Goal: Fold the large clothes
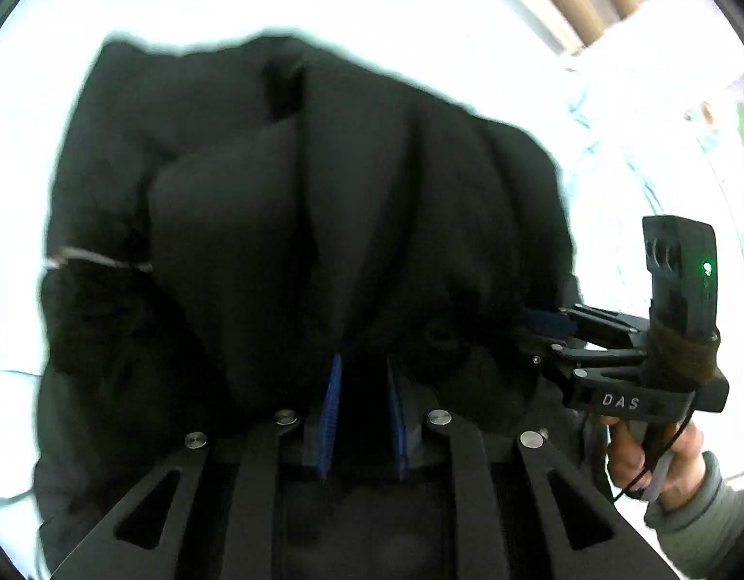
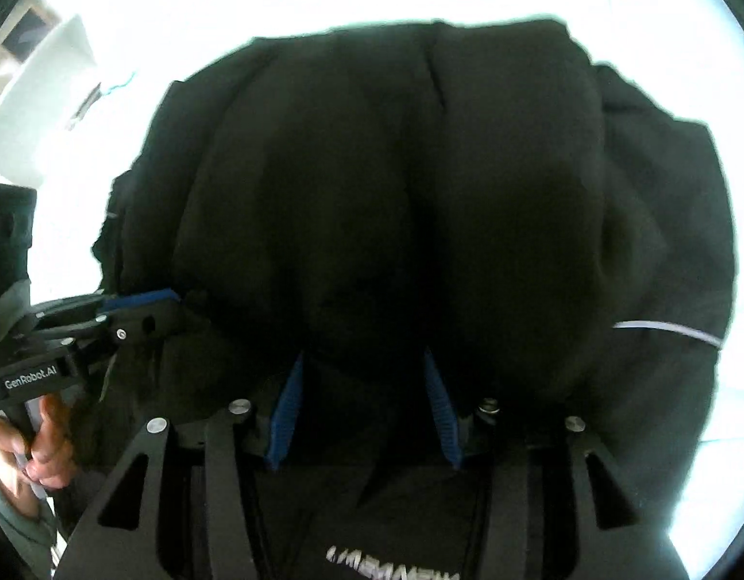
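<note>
Left wrist view: the black jacket (image 1: 294, 222) fills the centre, hiding its folds in shadow. The left gripper (image 1: 362, 386) pinches jacket cloth between its blue pads. At right, the right gripper (image 1: 546, 324) bites the jacket's edge, a hand (image 1: 652, 454) under it.

Right wrist view: the jacket (image 2: 420, 203) again fills the frame. The right gripper (image 2: 367, 386) clamps cloth, pads fairly wide. Lower left, the left gripper (image 2: 144, 302) grips the hem; the background is overexposed.

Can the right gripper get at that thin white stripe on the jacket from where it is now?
Probably not yet. The right gripper looks shut on a bunched fold of the black jacket, so it is occupied. The white stripe lies off to its right on the outer layer, uncovered; releasing the fold first would likely free it to reach over.
</note>
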